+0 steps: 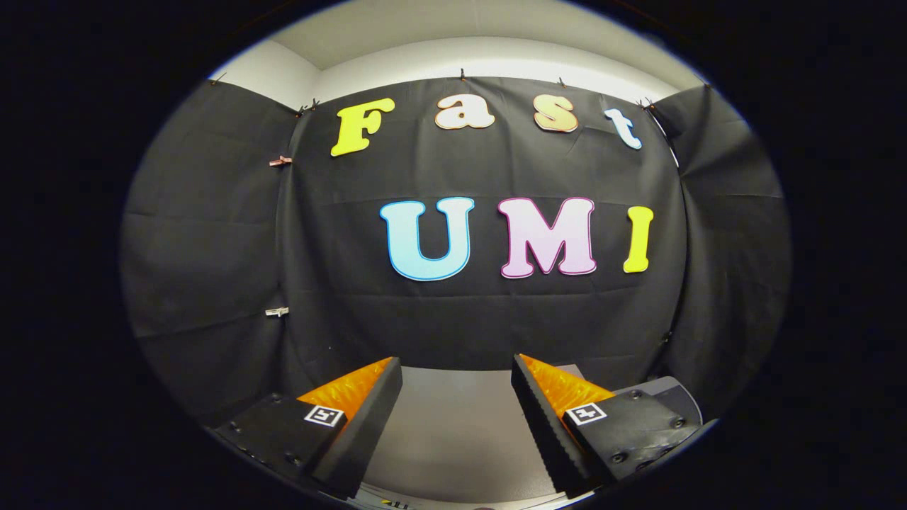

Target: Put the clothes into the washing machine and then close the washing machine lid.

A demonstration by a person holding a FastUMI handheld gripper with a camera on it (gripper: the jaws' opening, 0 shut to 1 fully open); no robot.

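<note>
Black cloth wall [496,319], hand-held gripper [457,368] fingers apart, holding nothing

- The gripper [457,368] has its fingers spread wide apart, with nothing between them.
- A flat surface [453,425] lies below and between the fingers, running ahead to the foot of the wall.
- The cloth wall [496,319] stands beyond the fingers, facing the gripper.
- A side wall [205,248] stands to the left, another [730,269] to the right; each meets the far wall at a corner.
- Two clips [277,311] sit one above the other at the left corner.
- The ceiling [489,42] lies above the cloth.
</note>
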